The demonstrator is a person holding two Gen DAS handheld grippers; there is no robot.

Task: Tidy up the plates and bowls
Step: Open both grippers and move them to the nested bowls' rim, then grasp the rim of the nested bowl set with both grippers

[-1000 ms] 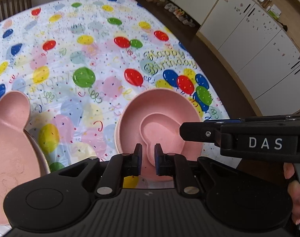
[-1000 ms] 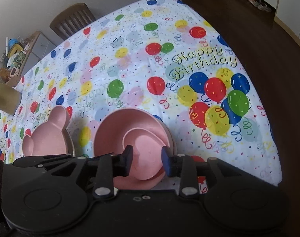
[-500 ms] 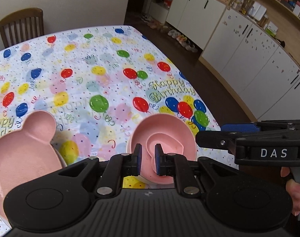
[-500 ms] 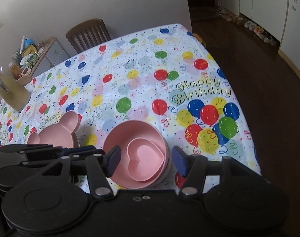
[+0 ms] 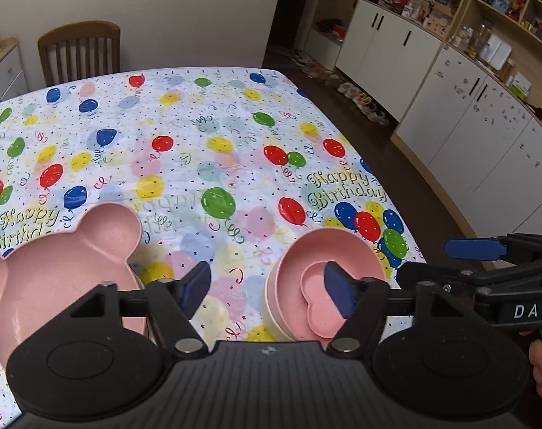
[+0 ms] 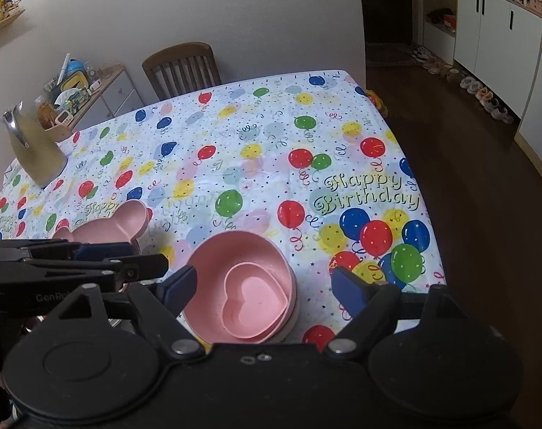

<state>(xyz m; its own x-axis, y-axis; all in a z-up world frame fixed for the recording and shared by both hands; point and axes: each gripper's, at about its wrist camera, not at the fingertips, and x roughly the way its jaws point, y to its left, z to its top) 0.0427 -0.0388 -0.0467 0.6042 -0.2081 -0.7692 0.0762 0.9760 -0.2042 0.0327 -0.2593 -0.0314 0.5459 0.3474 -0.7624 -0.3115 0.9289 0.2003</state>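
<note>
A pink round bowl [image 6: 231,254] [image 5: 328,246] sits on a stack near the table's front edge, with a small pink heart-shaped bowl [image 6: 253,300] [image 5: 319,304] nested inside. A pink bear-shaped plate [image 5: 56,271] [image 6: 110,225] lies to its left. My left gripper [image 5: 269,293] is open and empty, raised above the table between the plate and the bowls. My right gripper [image 6: 263,286] is open and empty, raised above the bowl stack. Each gripper shows in the other's view, the right [image 5: 485,268] and the left [image 6: 74,268].
The table wears a balloon-print birthday cloth [image 5: 199,150]. A metal pitcher [image 6: 31,150] stands at its far left. A wooden chair [image 6: 181,68] is at the far side. White cabinets [image 5: 467,107] line the right wall, with shoes on the dark floor.
Both grippers have lifted up and back from the bowls. The left gripper, shut before, has opened. The right gripper has opened wider. The bowls stay stacked on the table.
</note>
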